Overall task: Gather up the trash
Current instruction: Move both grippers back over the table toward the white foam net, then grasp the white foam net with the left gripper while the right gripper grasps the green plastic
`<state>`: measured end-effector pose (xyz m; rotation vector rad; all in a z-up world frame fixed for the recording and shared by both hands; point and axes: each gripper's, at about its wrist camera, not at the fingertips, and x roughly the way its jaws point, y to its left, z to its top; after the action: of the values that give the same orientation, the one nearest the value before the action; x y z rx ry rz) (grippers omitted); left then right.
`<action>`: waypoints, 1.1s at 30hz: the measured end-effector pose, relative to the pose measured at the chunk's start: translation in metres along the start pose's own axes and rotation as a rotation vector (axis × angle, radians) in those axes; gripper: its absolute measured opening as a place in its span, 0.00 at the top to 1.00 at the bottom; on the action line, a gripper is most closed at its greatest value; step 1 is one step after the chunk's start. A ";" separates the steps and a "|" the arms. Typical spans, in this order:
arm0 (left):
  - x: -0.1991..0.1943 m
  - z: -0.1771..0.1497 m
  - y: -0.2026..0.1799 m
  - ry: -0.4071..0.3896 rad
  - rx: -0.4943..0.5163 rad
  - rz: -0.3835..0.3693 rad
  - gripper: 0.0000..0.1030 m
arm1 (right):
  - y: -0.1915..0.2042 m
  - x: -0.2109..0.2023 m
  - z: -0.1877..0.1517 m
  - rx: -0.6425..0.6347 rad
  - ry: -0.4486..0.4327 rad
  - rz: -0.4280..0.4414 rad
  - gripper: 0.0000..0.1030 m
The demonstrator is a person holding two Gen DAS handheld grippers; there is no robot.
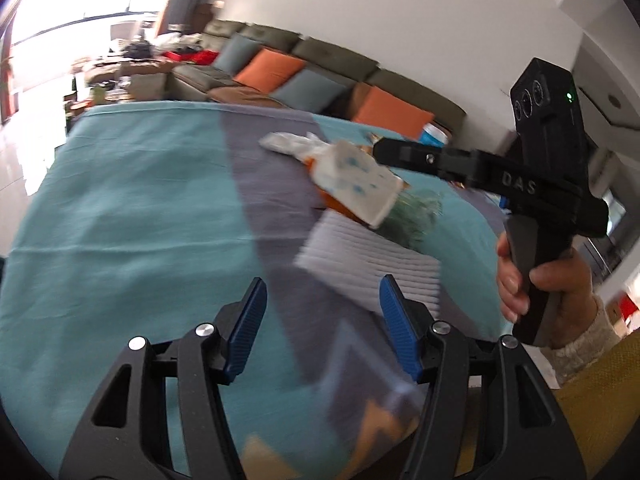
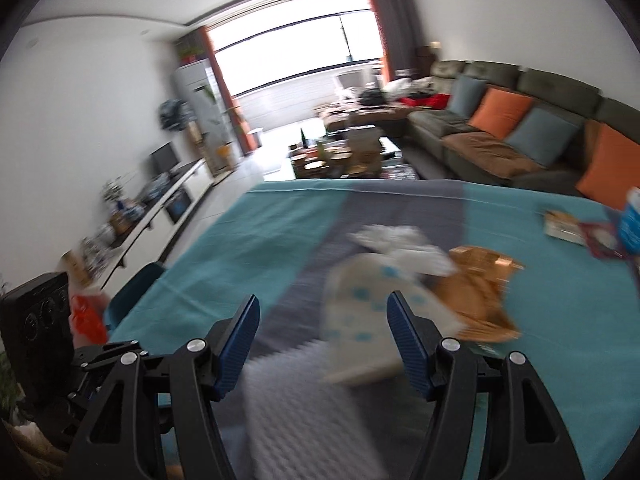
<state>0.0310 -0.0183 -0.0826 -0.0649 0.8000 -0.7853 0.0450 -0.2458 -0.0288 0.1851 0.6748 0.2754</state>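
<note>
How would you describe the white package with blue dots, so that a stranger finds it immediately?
Find the table with the teal and grey cloth. In the trash pile near its middle, the white package with blue dots lies beside a crumpled orange-brown bag. Only it carries blue spots.

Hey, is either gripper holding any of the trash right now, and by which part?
Neither. The left gripper and right gripper are both open and empty above the pile of wrappers.
</note>
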 end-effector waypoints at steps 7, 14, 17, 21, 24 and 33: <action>0.037 0.001 -0.020 0.101 0.020 -0.051 0.44 | -0.060 -0.024 -0.012 0.101 -0.026 -0.121 0.31; 0.050 0.004 -0.013 0.133 -0.020 -0.085 0.43 | -0.107 -0.022 -0.029 0.234 0.003 -0.118 0.28; 0.056 0.007 -0.011 0.142 -0.033 -0.083 0.43 | -0.114 -0.013 -0.037 0.259 0.028 -0.099 0.28; 0.058 0.011 -0.009 0.146 -0.041 -0.081 0.44 | -0.119 -0.006 -0.044 0.303 0.046 -0.047 0.28; 0.060 0.011 -0.008 0.148 -0.047 -0.070 0.53 | -0.123 -0.005 -0.048 0.332 0.053 -0.006 0.28; 0.060 0.012 0.007 0.155 -0.098 -0.068 0.76 | -0.123 -0.008 -0.054 0.334 0.062 0.057 0.71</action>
<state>0.0697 -0.0550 -0.1132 -0.1204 0.9875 -0.8223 0.0285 -0.3600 -0.0969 0.5168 0.7752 0.2221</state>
